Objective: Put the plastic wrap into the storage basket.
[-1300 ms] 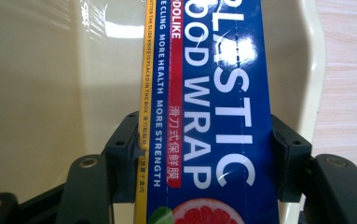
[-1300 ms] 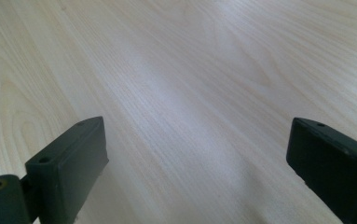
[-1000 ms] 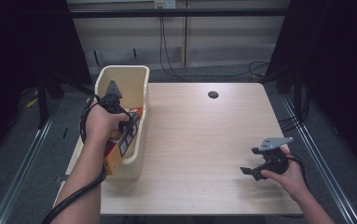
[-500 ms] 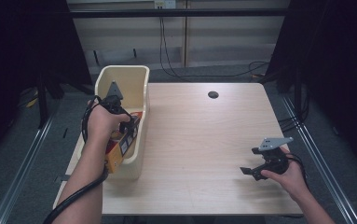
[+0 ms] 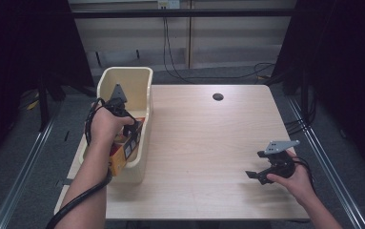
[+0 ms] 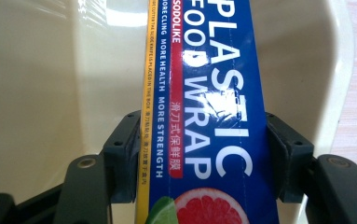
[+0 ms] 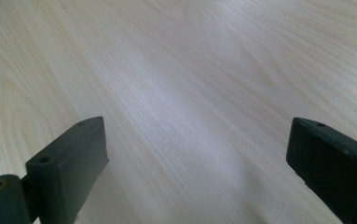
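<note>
Cream bin [image 5: 137,78], one wrap box [image 6: 209,116] (tool-clamped), wooden table [image 5: 204,143]

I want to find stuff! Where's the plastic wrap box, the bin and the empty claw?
plastic wrap box [image 6: 213,116]: left gripper view, blue printed face.
bin [image 5: 123,75]: high view, far rim.
right claw [image 7: 190,163]: right gripper view, gap between jaws.
</note>
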A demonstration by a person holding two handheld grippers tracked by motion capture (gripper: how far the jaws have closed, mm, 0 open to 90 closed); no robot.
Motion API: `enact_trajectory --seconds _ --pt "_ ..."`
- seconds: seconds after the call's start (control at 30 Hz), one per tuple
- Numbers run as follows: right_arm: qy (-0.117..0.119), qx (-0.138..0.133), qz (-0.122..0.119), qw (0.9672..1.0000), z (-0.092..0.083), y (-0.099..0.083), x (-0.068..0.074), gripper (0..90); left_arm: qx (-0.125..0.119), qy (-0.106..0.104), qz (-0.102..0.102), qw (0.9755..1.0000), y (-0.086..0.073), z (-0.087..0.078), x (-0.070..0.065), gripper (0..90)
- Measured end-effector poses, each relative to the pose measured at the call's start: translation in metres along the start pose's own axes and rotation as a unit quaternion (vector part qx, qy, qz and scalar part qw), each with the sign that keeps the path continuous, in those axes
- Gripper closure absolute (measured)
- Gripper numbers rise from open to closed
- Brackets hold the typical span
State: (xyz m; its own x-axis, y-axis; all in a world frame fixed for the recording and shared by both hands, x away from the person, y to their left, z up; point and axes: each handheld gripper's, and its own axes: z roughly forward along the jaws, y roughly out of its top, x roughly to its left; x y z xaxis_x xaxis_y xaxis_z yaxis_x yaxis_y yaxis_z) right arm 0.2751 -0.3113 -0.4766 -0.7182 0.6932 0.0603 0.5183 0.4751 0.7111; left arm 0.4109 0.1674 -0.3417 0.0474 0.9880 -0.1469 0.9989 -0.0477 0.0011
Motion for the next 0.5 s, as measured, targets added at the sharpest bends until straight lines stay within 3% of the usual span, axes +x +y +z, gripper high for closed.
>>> enact_trajectory --seconds 0.2,0.5 --pt "0.005 0.0 0.0 1.0 0.0 0.0 0.0 5.2 0.0 -0.004 0.007 1.0 0.0 -0.001 -0.001 37.8" --pt "0.001 -0.001 0.0 1.0 -0.001 0.001 0.001 5.2 -0.017 -0.017 -0.002 0.9997 -0.001 -0.014 -0.002 36.3"
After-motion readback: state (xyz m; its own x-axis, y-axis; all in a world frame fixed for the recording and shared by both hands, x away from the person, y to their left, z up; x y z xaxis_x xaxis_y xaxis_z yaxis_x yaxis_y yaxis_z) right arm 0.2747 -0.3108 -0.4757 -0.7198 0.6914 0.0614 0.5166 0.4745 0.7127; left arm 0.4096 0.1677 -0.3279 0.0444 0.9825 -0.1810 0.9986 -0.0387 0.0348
